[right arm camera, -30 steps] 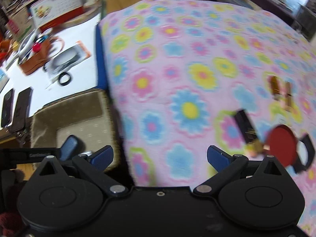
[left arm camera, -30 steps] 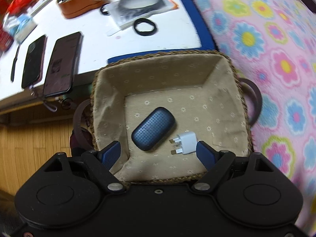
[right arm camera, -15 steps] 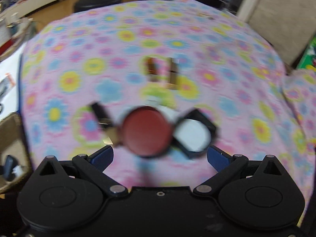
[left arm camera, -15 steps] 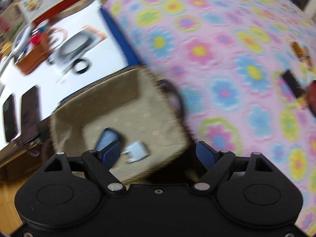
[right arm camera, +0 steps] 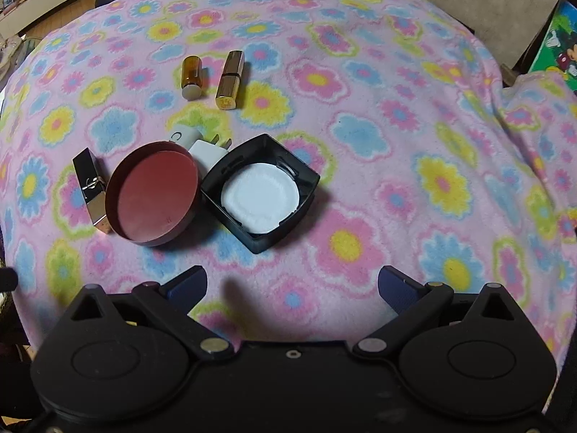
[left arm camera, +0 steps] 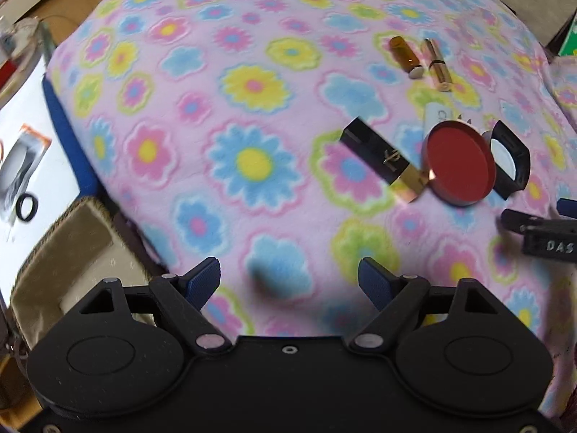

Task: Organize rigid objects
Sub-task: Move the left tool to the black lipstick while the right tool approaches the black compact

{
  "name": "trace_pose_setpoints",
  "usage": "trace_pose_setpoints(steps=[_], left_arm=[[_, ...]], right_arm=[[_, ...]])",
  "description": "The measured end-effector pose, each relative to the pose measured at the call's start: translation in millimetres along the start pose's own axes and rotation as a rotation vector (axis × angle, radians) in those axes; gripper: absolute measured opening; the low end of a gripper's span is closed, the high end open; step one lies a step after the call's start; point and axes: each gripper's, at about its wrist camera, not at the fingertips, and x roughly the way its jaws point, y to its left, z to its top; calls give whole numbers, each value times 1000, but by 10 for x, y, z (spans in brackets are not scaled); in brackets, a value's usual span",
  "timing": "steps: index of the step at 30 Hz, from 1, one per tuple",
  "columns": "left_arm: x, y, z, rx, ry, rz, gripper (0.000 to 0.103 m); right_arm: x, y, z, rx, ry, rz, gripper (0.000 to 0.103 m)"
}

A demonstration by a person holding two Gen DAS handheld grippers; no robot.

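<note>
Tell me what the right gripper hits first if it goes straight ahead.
Probably the black square case: it lies just ahead of the open right gripper, slightly left of centre. Only blanket lies between, though depth is unclear.

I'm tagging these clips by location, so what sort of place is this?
Probably a bedroom or living room at home. A pink flowered fleece blanket covers a soft surface, likely a bed, with lipsticks and a compact lying on it. A lined wicker basket and a cluttered white table sit beside it.
</note>
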Motion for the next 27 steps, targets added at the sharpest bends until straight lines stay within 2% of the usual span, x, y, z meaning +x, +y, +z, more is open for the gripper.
trace_pose_setpoints(steps=[10, 15, 27], left_arm=[[140, 1, 351, 6, 30, 24, 80], [269, -71, 435, 0, 48, 18, 80], [463, -294, 598, -40, 79, -41, 80]], right_arm=[[280, -53, 180, 41, 5, 53, 101], [366, -1, 287, 38, -15, 41, 102], [491, -111, 471, 79, -26, 24, 101]])
